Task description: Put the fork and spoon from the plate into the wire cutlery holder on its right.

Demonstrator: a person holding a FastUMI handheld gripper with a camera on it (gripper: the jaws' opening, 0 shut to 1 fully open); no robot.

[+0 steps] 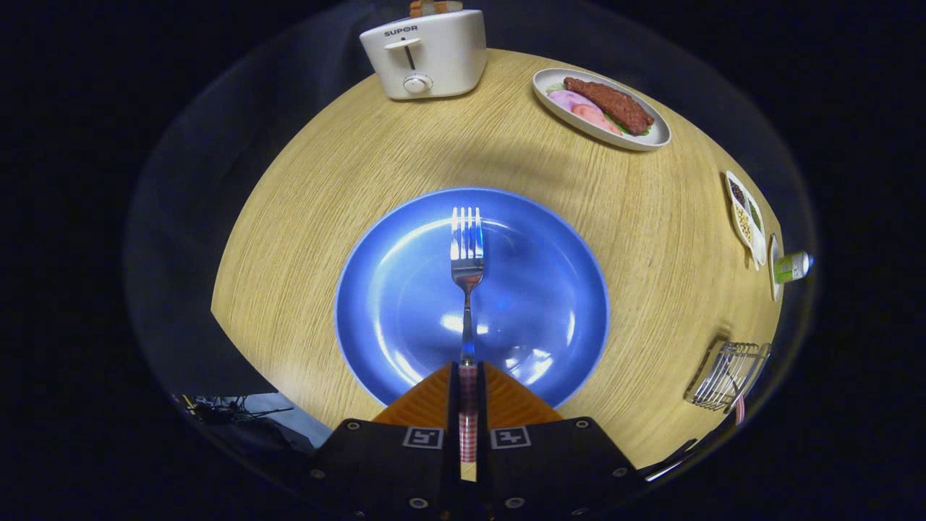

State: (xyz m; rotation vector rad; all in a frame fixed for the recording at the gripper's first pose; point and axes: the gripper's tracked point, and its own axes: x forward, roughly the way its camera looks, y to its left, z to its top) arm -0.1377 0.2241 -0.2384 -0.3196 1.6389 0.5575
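The hand-held gripper (468, 405) is clamping both fingers on the red-and-white checked handle of a shiny metal fork (467, 268), so its jaws are standing nearly closed around that handle. The fork is pointing straight ahead, its tines lying over the middle of the round blue plate (405, 304), which is sitting on the light wooden desk (325, 195). The wire cutlery holder (729, 376) is standing to the right of the plate, near the desk's edge, with a checked handle showing at it. Beyond the plate, a white toaster (425, 54) and a white oval dish of food (600, 108) are resting well apart.
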